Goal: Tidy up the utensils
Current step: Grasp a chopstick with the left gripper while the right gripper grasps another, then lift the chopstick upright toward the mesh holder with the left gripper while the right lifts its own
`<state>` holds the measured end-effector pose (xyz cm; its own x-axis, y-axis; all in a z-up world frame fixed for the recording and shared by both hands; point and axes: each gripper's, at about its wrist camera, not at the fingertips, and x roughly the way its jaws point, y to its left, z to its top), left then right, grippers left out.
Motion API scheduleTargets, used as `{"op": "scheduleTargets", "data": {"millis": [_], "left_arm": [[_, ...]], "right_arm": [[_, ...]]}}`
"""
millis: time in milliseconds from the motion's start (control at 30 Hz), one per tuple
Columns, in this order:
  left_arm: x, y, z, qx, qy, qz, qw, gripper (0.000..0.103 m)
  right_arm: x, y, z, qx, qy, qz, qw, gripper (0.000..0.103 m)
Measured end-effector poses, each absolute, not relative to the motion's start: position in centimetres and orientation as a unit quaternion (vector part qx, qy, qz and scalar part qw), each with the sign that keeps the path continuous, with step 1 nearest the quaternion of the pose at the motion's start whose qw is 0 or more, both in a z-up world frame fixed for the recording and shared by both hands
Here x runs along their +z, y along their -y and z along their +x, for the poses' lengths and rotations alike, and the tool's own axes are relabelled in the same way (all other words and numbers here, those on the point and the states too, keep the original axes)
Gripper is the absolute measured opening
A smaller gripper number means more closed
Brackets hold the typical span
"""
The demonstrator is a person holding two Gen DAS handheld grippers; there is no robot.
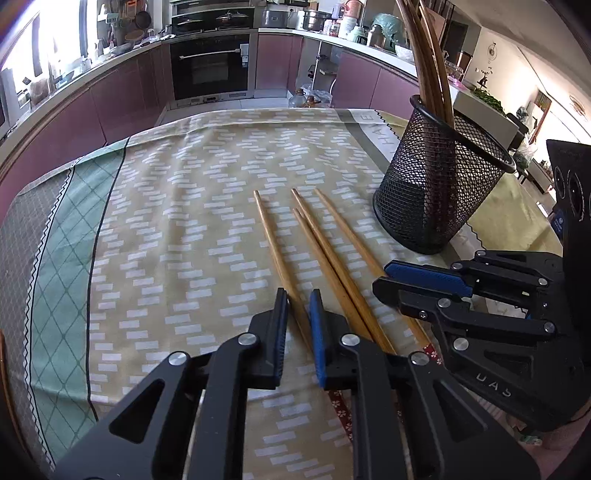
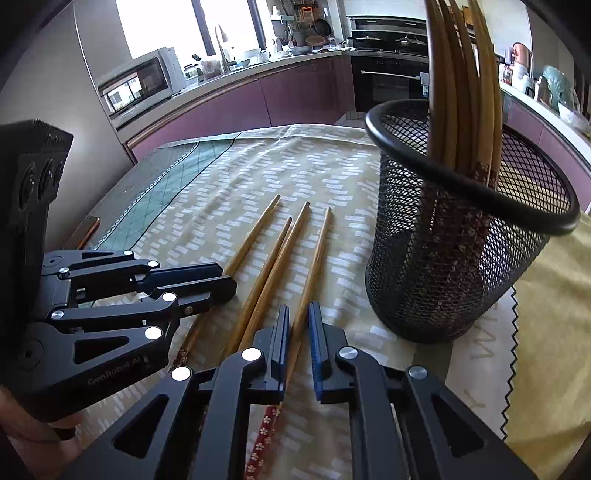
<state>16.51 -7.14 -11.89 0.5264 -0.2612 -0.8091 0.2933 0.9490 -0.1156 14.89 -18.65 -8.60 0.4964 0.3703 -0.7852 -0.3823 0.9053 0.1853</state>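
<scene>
Both tools point steeply down at the worktop (image 1: 155,236). The left hand-held gripper (image 1: 298,314) is clenched on the leftmost chopstick (image 1: 273,243). The right hand-held gripper (image 2: 298,325) is grasping the rightmost chopstick (image 2: 316,258). Two chopsticks (image 1: 321,240) lie between them. Farther, right of both, stands the mesh holder (image 2: 443,266) with more chopsticks.

Place: home kitchen
Evidence: built-in oven (image 1: 210,66) amid purple cabinets (image 1: 110,107); microwave (image 2: 142,83) left of oven; pots (image 1: 314,18) on counter right of oven
</scene>
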Motion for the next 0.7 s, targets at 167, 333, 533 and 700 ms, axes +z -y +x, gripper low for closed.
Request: {"op": "scheduleTargets", "data": {"millis": [167, 333, 533, 700], "left_arm": [[-12.0, 6.8, 16.4, -0.156, -0.463, -0.003, 0.872, 0.01], [-12.0, 6.6, 16.0, -0.154, -0.464, -0.014, 0.872, 0.009], [-11.8, 6.5, 15.3, -0.155, -0.462, -0.018, 0.873, 0.008], [-11.4, 6.2, 14.7, -0.155, -0.458, -0.021, 0.875, 0.008]], "right_arm": [[-8.6, 19.6, 14.9, 0.223, -0.455, 0.016, 0.862, 0.006], [-8.4, 20.2, 14.6, 0.23, -0.452, 0.028, 0.861, 0.006], [-7.9, 21.1, 13.7, 0.237, -0.447, 0.035, 0.862, 0.006], [-7.4, 21.6, 13.3, 0.243, -0.441, 0.042, 0.863, 0.006]]}}
